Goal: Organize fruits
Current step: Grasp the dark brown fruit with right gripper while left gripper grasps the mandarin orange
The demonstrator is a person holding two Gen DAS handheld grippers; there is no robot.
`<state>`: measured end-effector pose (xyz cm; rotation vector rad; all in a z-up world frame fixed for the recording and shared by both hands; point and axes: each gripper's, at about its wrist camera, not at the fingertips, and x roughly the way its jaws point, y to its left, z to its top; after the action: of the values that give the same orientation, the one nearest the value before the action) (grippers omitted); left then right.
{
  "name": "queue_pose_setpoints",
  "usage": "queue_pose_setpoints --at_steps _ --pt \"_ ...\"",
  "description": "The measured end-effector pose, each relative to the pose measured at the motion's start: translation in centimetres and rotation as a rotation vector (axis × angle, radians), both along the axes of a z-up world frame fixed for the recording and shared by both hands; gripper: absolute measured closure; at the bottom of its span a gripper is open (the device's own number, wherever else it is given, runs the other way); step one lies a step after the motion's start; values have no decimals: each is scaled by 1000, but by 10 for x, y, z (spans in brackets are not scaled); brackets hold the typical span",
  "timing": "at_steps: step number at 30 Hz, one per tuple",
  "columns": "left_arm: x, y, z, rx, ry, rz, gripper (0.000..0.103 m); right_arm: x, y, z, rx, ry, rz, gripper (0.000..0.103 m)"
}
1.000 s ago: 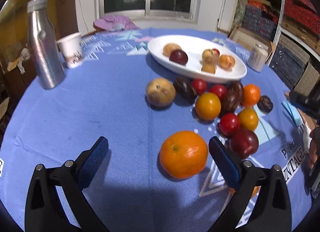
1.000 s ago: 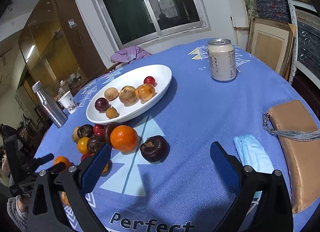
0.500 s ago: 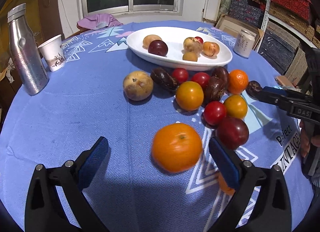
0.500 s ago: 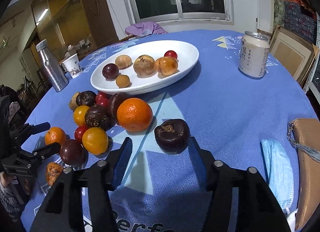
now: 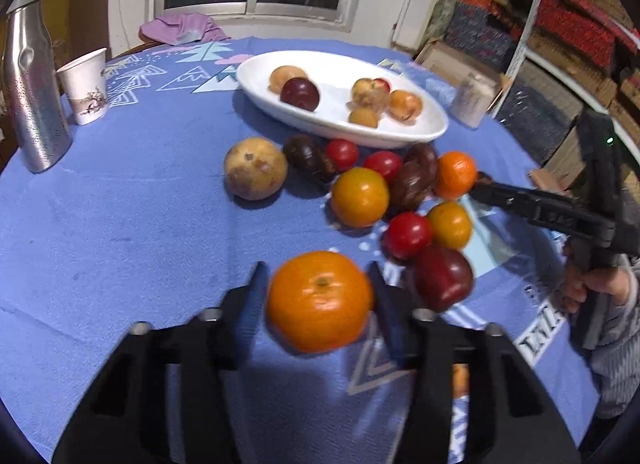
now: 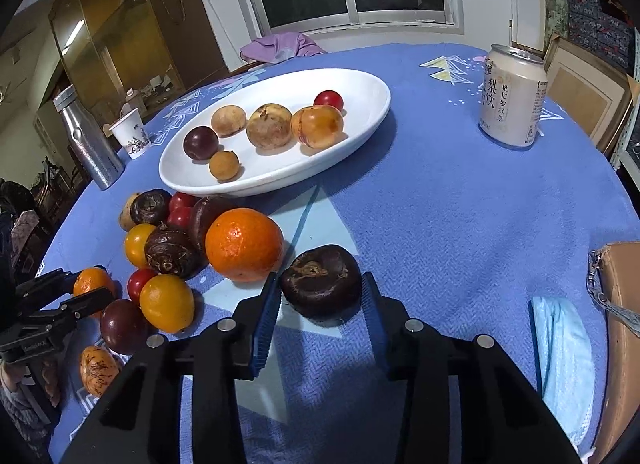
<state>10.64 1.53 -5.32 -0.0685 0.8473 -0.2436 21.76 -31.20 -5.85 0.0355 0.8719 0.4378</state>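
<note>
We see the table (image 6: 460, 203) w/ blue cloth, largest item. On it, far side, the white oval dish (image 6: 360, 111) holds six fruits. Loose fruits lie in a cluster just beside the dish's near rim. Left gripper (image 5: 318, 296): jaws closing, the orange (image 5: 319, 301) between them, pads at both its sides. Right gripper (image 6: 320, 294): jaws closing, the dark purple fruit (image 6: 322, 282) between them, approx. touching both pads; it sits on the cloth beside the cluster.
</note>
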Motion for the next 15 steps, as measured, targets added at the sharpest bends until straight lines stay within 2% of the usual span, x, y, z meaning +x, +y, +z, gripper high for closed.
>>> queue_pose_setpoints --at_steps 1,4,9,13,15 --pt "-1 -2 1 20 -8 2 56 -2 -2 2 1 -13 0 61" --pt "-2 0 2 10 -12 5 56 -9 -13 13 29 -62 -24 61" --pt "-6 -2 5 15 -38 1 56 -14 -23 17 69 -76 -43 61" --pt "-12 2 23 -6 -98 11 56 -18 -23 23 85 -103 -35 61" --pt "-7 4 38 -9 -122 18 56 -19 -25 31 124 -114 -31 61"
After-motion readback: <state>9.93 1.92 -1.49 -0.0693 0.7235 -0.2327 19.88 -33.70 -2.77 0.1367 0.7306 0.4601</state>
